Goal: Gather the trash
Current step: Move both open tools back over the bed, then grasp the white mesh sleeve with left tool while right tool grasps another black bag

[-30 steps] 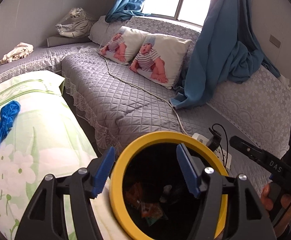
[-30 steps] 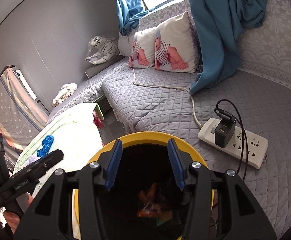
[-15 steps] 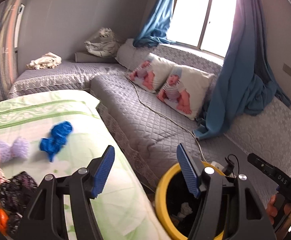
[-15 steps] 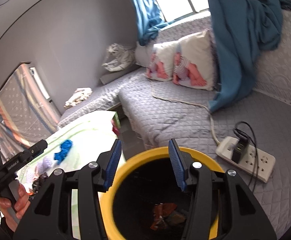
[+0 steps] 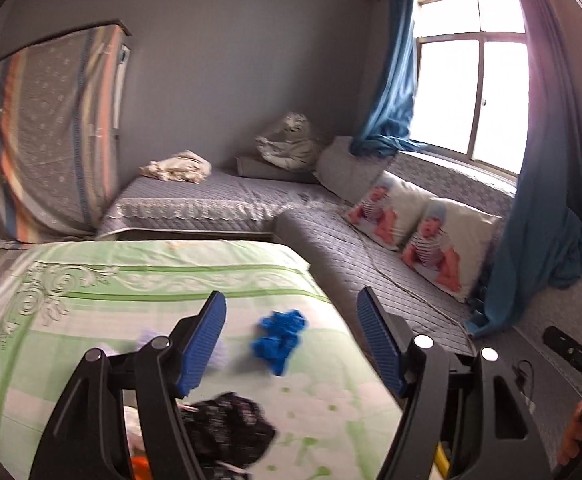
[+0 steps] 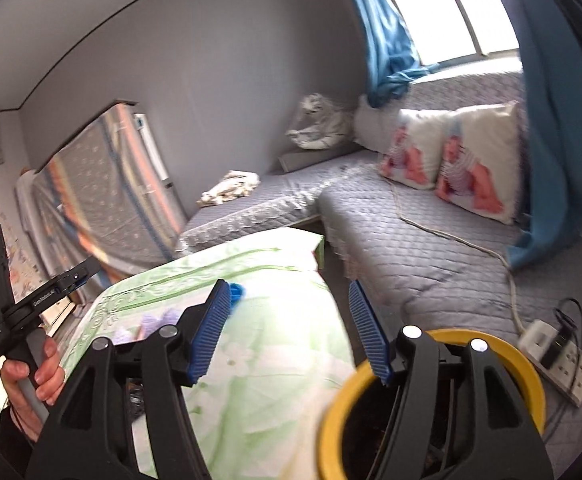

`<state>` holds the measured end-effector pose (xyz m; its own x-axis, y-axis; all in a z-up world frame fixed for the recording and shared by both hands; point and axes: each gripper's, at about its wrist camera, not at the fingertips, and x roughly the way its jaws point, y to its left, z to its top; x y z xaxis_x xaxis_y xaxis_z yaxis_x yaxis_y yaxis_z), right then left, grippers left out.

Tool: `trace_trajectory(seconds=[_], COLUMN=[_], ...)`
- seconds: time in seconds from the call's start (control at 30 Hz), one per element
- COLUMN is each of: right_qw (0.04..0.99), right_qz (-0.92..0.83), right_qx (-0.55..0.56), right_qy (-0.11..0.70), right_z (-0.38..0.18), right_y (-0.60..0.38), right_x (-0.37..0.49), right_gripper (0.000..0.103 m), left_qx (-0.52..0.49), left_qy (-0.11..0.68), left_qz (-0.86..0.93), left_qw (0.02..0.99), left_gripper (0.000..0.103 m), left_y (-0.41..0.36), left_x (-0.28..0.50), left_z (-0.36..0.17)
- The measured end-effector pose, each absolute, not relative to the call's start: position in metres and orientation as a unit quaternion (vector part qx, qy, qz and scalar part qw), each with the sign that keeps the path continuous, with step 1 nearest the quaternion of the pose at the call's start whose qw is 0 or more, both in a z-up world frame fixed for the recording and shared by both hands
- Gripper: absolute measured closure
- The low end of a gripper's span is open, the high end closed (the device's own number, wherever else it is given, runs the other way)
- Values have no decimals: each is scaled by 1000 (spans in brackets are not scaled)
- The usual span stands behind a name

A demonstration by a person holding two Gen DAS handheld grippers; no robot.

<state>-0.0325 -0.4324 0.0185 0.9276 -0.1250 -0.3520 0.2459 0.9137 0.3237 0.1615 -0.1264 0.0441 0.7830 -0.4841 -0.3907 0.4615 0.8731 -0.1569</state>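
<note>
Two grippers, both with nothing in them, are what I have to work with here. My left gripper (image 5: 291,340) stands with its blue pads wide apart over the green flowered cloth (image 5: 91,320), and the blue crumpled scrap (image 5: 279,340) sits framed right between them in the lower middle of the left view, lying on the cloth below rather than touched. My right gripper (image 6: 289,330) has just been opening its jaws; nothing is between them but cloth, and it sits beside the yellow-rimmed bin (image 6: 531,376) at the lower right of the right view. I judge it let go of something there and is now free.

I read the left gripper's aim as deliberate: spread wide and tilted down, it is set up to take the next piece. The bin sits close against the cloth's edge, which keeps each carry short.

As for the trash, the blue scrap looks soft and bunched, like thin plastic or a glove, so it should squash easily under the pads. Just left of it a pale lilac piece (image 5: 219,354) peeks from behind the left pad. Lower in the frame lies a black crumpled lump (image 5: 227,432), blurred, with something orange (image 5: 141,466) at its lower left. All of it rests on the cloth, near together.
</note>
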Motion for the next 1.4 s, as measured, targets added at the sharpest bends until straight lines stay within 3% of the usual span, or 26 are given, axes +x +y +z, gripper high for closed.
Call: trace_trajectory(seconds=[0.37,0.7,1.4], right_qw=[975,966,926], right_qz=[-6,48,81], right_qx=[133,122,144], right_qy=[177,222,339], right_z=[35,13,-74], right_y=[-340,-283,-255], right_x=[31,78,152], right_gripper=[33,32,32], left_qx=[-37,-41,-28], left_qy=[204,245,356], left_qz=[-151,-94,-91], left_qw=[967,964,930], left_gripper=[36,36,36], left_y=[-27,24,34], left_x=[197,231,282], left_z=[52,15,-76])
